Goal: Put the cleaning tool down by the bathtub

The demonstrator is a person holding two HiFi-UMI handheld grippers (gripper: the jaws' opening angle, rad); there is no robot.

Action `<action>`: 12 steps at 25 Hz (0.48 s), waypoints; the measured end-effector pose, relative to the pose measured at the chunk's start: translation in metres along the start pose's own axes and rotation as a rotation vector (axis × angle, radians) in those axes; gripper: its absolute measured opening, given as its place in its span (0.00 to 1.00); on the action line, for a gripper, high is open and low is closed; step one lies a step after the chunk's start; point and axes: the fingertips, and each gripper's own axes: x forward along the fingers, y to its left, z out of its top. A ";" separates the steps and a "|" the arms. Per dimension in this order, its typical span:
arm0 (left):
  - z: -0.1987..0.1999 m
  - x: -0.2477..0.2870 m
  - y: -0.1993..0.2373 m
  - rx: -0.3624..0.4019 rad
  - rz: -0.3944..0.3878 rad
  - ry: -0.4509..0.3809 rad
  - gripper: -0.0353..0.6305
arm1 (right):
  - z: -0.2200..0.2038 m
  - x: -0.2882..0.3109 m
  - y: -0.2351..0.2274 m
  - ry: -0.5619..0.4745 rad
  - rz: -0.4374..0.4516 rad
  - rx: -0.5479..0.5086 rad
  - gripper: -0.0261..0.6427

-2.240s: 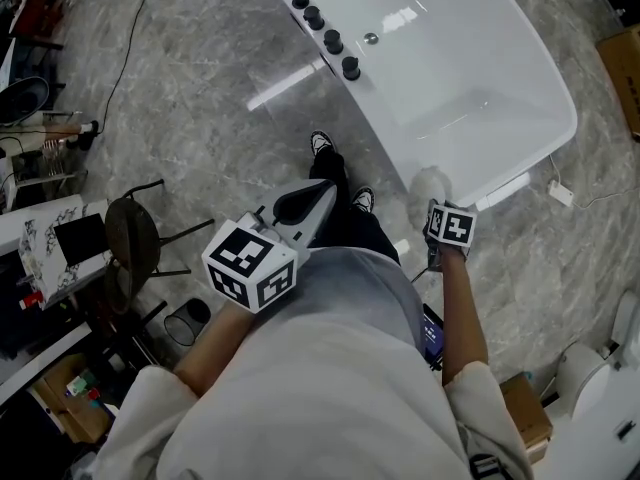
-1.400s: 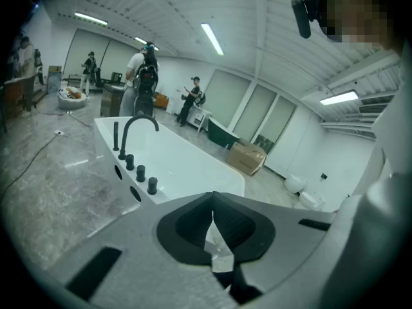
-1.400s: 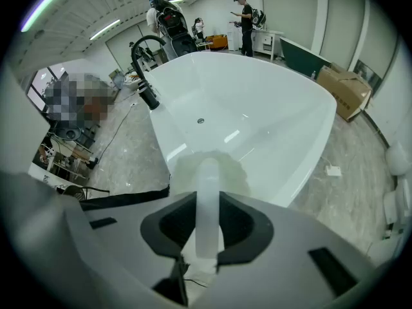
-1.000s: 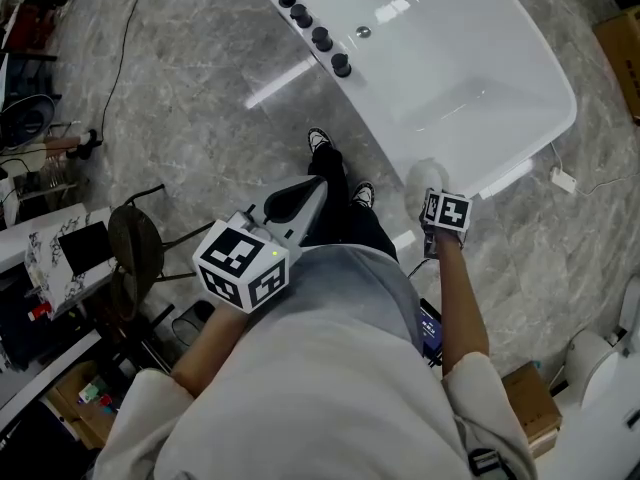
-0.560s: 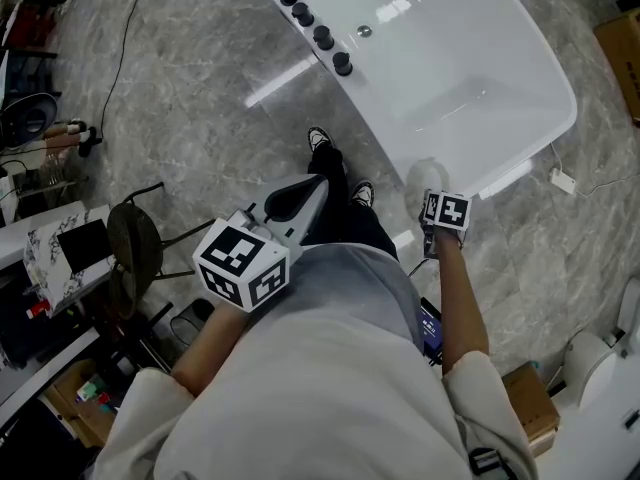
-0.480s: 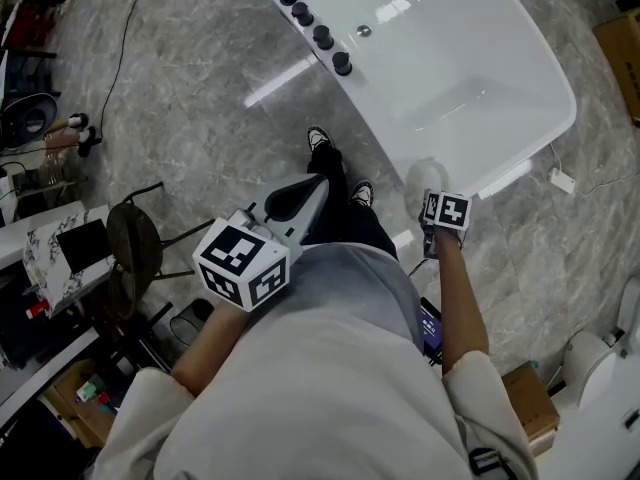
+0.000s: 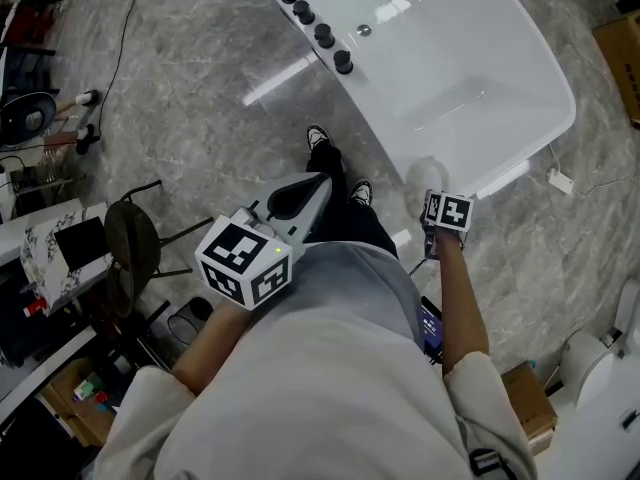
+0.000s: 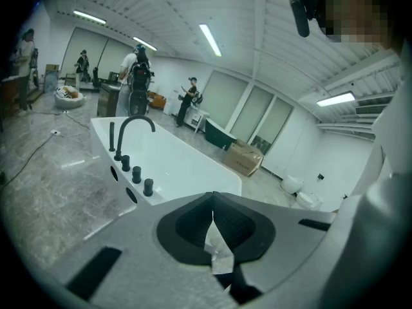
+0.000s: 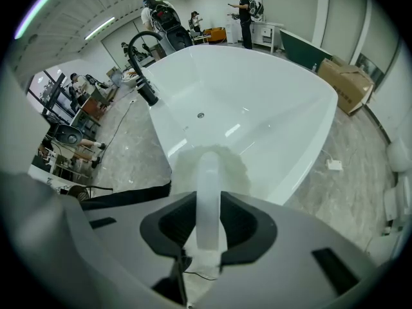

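Observation:
The cleaning tool is a pale brush with a translucent white handle [image 9: 208, 198] and a fluffy round head [image 9: 207, 166]. My right gripper [image 9: 207, 232] is shut on that handle. In the head view the fluffy head [image 7: 428, 178] hangs by the near end of the white bathtub [image 7: 440, 58], just ahead of my right gripper [image 7: 437, 208], above the grey marble floor. My left gripper [image 7: 300, 193] is held in front of my chest, its jaws closed together with nothing between them [image 8: 212, 221]. The bathtub [image 8: 161, 166] lies ahead of it.
Black faucet and knobs [image 7: 320, 33] line the tub's left rim. A black stool [image 7: 130, 243] and cluttered shelves [image 7: 45, 248] stand at left. A cable [image 7: 125, 48] runs over the floor. A cardboard box [image 7: 620, 68] and white plug [image 7: 558, 181] lie right. People stand far back [image 8: 135, 76].
The view and both grippers have shifted only slightly; the brush stays in the right gripper beside the tub's near end.

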 end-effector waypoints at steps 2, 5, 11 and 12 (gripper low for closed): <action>0.001 -0.001 0.001 -0.003 0.000 -0.003 0.06 | 0.001 -0.001 0.001 -0.002 -0.001 -0.004 0.15; 0.001 -0.001 0.002 -0.008 0.001 -0.006 0.06 | 0.002 -0.003 0.002 -0.002 -0.001 -0.008 0.15; 0.002 0.000 -0.001 -0.011 -0.008 -0.010 0.06 | 0.003 -0.011 0.003 -0.013 0.002 -0.012 0.15; 0.002 0.000 -0.002 -0.012 -0.009 -0.011 0.06 | 0.003 -0.013 0.003 -0.018 0.003 -0.011 0.15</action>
